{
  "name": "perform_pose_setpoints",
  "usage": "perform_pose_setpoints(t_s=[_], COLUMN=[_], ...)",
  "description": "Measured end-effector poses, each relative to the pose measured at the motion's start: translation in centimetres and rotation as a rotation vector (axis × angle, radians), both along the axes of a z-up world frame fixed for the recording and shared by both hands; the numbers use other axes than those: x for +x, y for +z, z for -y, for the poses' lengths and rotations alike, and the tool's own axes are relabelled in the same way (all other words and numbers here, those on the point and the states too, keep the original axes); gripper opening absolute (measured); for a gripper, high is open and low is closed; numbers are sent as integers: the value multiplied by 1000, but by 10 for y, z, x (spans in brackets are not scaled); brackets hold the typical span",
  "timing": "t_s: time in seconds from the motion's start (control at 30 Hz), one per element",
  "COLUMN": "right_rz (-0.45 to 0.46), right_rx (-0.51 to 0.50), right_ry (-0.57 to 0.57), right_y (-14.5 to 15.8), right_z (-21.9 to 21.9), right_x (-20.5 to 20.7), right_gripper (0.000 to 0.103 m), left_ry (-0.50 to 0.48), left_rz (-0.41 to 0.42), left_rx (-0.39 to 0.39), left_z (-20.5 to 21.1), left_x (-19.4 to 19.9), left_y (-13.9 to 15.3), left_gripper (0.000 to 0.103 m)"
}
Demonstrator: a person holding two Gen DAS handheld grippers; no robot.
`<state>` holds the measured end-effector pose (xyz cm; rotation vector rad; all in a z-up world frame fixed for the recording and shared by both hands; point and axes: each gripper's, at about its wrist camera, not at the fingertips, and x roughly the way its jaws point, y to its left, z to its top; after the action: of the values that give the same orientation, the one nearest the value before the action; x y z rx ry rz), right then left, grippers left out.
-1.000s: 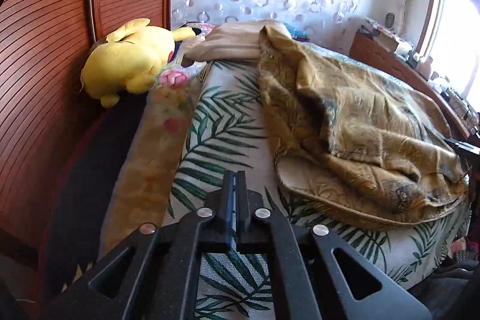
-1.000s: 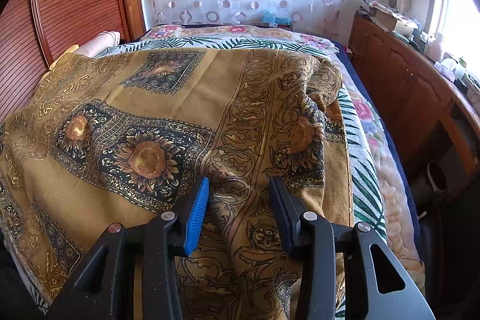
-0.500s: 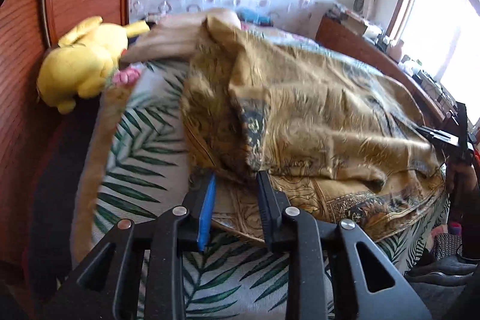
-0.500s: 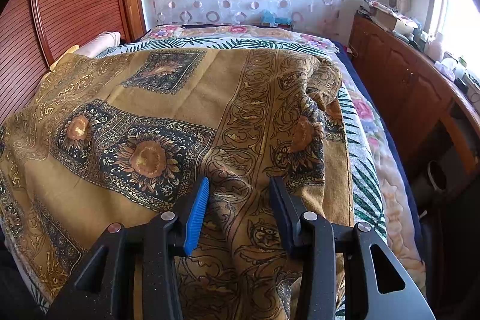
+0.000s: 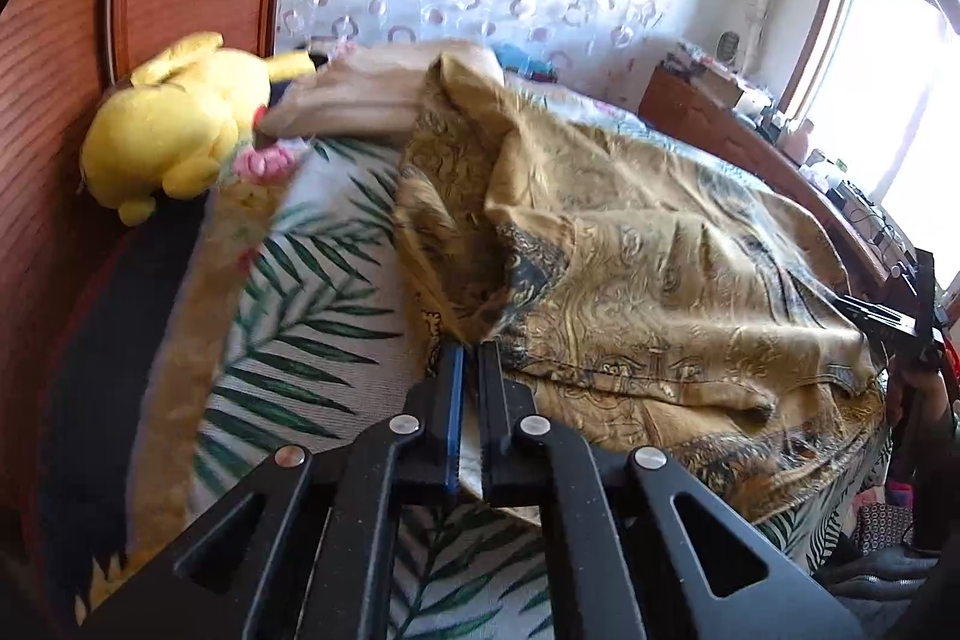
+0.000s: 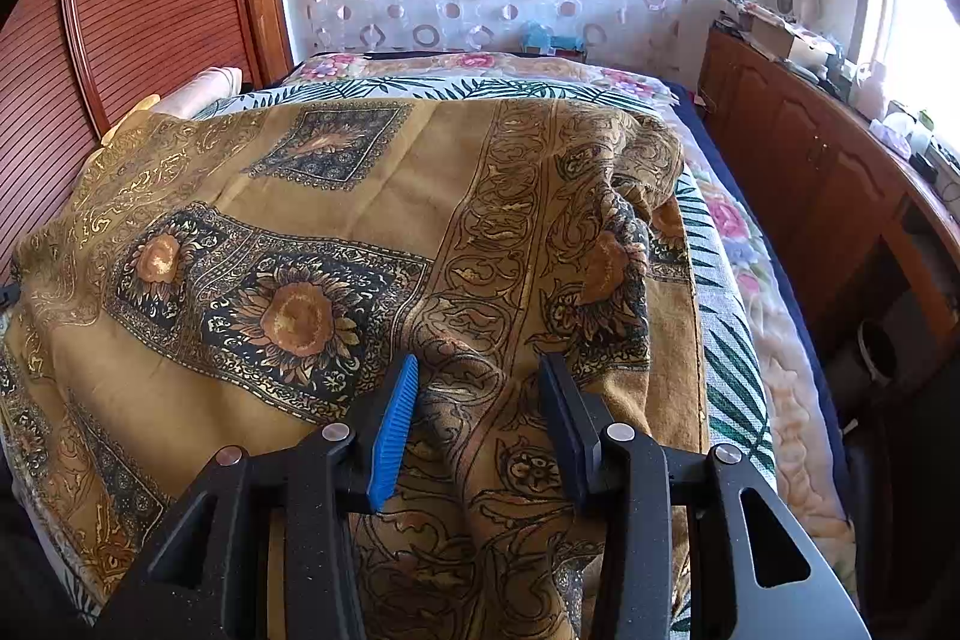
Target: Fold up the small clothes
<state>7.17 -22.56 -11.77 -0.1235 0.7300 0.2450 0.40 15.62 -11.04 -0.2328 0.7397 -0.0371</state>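
A gold-brown scarf with dark sunflower panels lies spread and rumpled across the bed. My left gripper sits at the scarf's near left edge, its jaws closing to a thin slit with the hem pinched at the tips. In the right wrist view the same scarf covers most of the bed. My right gripper hovers over its near right part with the jaws apart, a raised fold running between the fingers without the pads pressing it. That right gripper also shows at the scarf's far corner in the left wrist view.
The bed has a palm-leaf sheet. A yellow plush toy and a beige pillow lie at its head beside a wooden headboard. A wooden cabinet with clutter runs along the right side, under the window.
The left gripper swung from the bare sheet over to the scarf's edge, opened, then closed on the hem. The right gripper has not moved.
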Motion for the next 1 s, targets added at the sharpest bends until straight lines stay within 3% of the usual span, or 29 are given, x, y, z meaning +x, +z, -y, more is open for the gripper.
perform_pose_setpoints(t_s=[0.1,0.67,0.77,0.83,0.87,0.93,1.0], right_rz=[1,1,5,5,3,7,12], right_rx=[-2,46,56,55,49,39,33], right_ry=[2,1,-2,-1,-2,-14,-41], right_y=[0,5,7,9,9,11,12], right_z=[1,13,15,16,17,19,24], right_x=[0,-10,-19,-23,-25,-30,-35], right_gripper=[43,43,43,44,46,50,50], left_ry=[35,87,57,34,22,-7,-27], left_rz=[19,70,70,69,67,59,58], left_rx=[-13,94,81,73,68,57,55], left_z=[-13,-25,-19,-12,-9,-2,6], left_x=[-12,-25,-19,-12,-9,-3,3], left_y=[10,48,49,47,46,42,39], left_gripper=[5,5,19,43,48,68,75])
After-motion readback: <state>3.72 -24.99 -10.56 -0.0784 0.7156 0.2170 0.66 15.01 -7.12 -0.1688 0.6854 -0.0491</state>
